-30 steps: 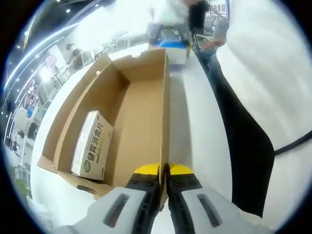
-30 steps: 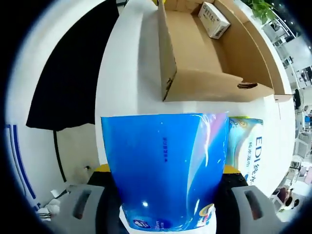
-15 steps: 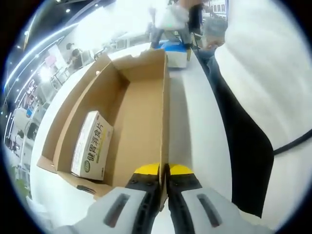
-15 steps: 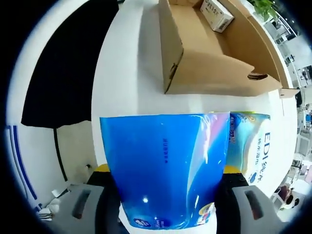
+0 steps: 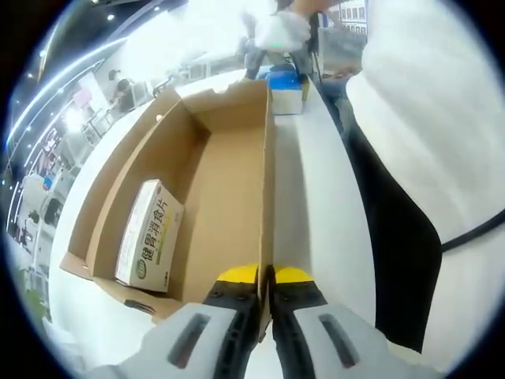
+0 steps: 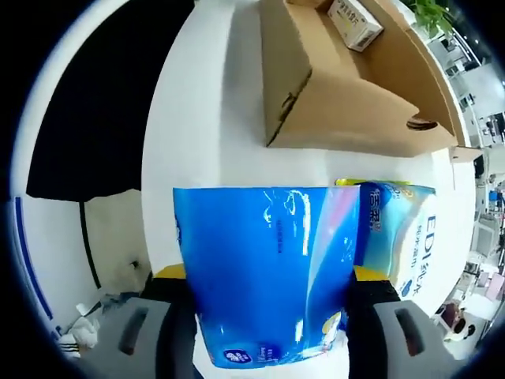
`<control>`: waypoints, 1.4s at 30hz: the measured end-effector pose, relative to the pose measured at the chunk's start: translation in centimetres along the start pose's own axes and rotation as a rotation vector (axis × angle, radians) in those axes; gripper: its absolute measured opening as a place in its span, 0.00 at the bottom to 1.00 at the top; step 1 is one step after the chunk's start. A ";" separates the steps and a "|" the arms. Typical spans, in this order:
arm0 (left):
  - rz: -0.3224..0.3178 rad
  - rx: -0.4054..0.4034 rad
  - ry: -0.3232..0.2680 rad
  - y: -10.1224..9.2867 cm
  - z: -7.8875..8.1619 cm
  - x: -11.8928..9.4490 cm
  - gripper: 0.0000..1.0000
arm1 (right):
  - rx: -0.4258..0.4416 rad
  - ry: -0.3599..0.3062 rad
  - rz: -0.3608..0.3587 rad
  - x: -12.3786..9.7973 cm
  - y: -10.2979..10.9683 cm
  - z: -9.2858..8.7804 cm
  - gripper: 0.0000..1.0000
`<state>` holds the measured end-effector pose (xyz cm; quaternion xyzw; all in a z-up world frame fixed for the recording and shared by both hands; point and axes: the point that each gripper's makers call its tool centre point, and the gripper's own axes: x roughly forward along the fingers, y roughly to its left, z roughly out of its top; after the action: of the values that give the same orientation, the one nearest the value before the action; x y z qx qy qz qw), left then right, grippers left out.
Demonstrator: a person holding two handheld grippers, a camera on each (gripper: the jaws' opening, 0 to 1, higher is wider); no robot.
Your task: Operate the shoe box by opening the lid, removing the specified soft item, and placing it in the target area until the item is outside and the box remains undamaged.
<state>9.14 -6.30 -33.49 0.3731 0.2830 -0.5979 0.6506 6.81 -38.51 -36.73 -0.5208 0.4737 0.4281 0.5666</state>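
Fingers of the left gripper [image 5: 264,278] pinch the shoe box [image 5: 229,197] wall, while the right gripper [image 6: 268,276] clamps a blue tissue pack [image 6: 264,276].

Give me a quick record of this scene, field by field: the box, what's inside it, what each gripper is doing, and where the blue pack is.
box: open cardboard box on a white table
inside box: one small carton lying against a side wall
left gripper: fingers shut on the near wall of the box
right gripper: shut on a blue plastic pack, held outside the box
second pack: on the table beside the blue one, near the box's end wall
person: white sleeve at the table edge
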 end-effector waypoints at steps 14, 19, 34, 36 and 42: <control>0.003 0.002 -0.001 0.0 0.1 0.0 0.03 | -0.010 -0.006 -0.039 -1.2 0.1 0.3 0.69; 0.003 0.003 -0.002 0.0 0.1 0.0 0.03 | -0.002 -0.015 -0.057 -1.7 -0.1 0.2 0.66; 0.014 0.003 -0.005 0.0 0.1 0.0 0.04 | -0.028 -0.008 -0.095 -1.4 -0.8 0.1 0.66; 0.013 0.003 -0.005 0.0 0.1 0.0 0.04 | -0.017 -0.002 -0.092 -1.5 -0.7 0.2 0.66; 0.013 0.003 -0.004 0.0 0.1 0.0 0.04 | 0.001 -0.030 -0.090 -2.3 -0.8 0.4 0.66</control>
<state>9.09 -6.39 -33.40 0.3747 0.2785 -0.5948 0.6544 7.17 -38.17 -34.37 -0.5349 0.4416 0.4096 0.5926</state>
